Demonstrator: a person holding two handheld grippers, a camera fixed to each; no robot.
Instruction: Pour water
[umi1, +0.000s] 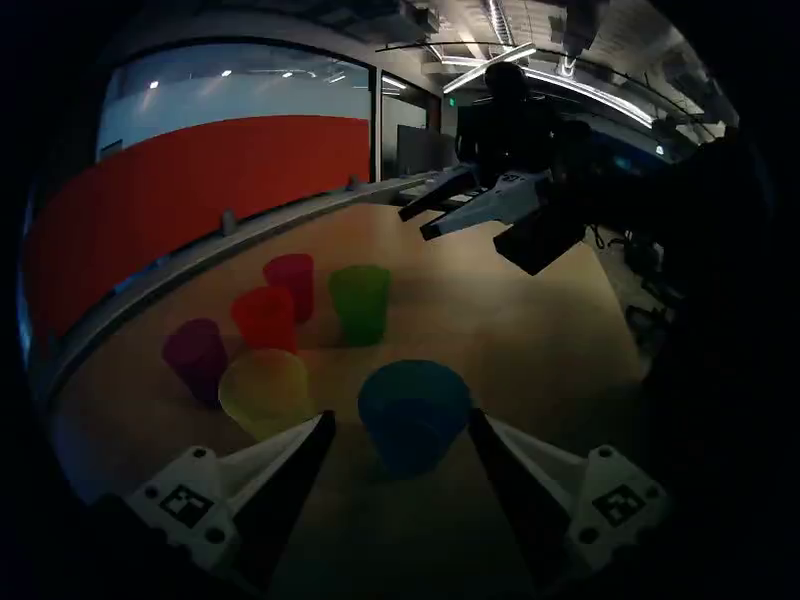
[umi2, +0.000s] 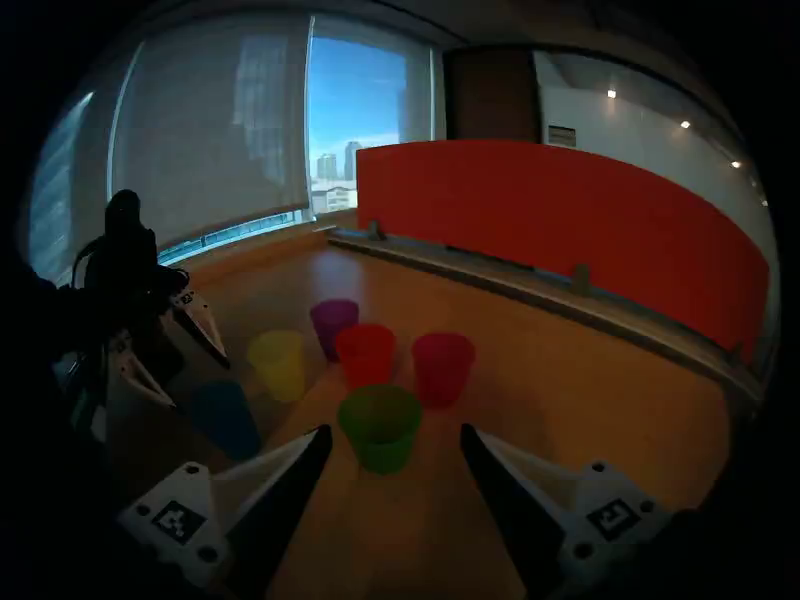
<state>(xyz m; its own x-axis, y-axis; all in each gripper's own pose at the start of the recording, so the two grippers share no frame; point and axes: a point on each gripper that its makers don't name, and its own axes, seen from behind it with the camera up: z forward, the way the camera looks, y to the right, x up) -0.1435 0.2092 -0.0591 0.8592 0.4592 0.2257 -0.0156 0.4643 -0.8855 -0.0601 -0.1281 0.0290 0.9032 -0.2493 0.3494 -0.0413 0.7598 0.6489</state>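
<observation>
Several translucent plastic cups stand close together on a wooden table (umi1: 520, 330). In the left gripper view the blue cup (umi1: 415, 412) is nearest, just ahead of my open left gripper (umi1: 400, 445). Its fingertips flank the cup without pressing on it. Behind it stand the yellow (umi1: 268, 390), purple (umi1: 197, 355), red (umi1: 265, 318), pink (umi1: 292, 280) and green (umi1: 360, 303) cups. In the right gripper view the green cup (umi2: 380, 425) stands upright just ahead of my open right gripper (umi2: 395, 450). The right gripper (umi1: 415, 225) hovers above the far side of the table, held by a dark-sleeved person.
A red partition (umi2: 560, 220) with a grey ledge runs along one table edge. A bright window (umi2: 355, 130) lies beyond it. My left gripper (umi2: 195, 385) and the hand holding it are at the left, beside the blue cup (umi2: 225, 415). Bare tabletop (umi2: 600, 400) lies to the right.
</observation>
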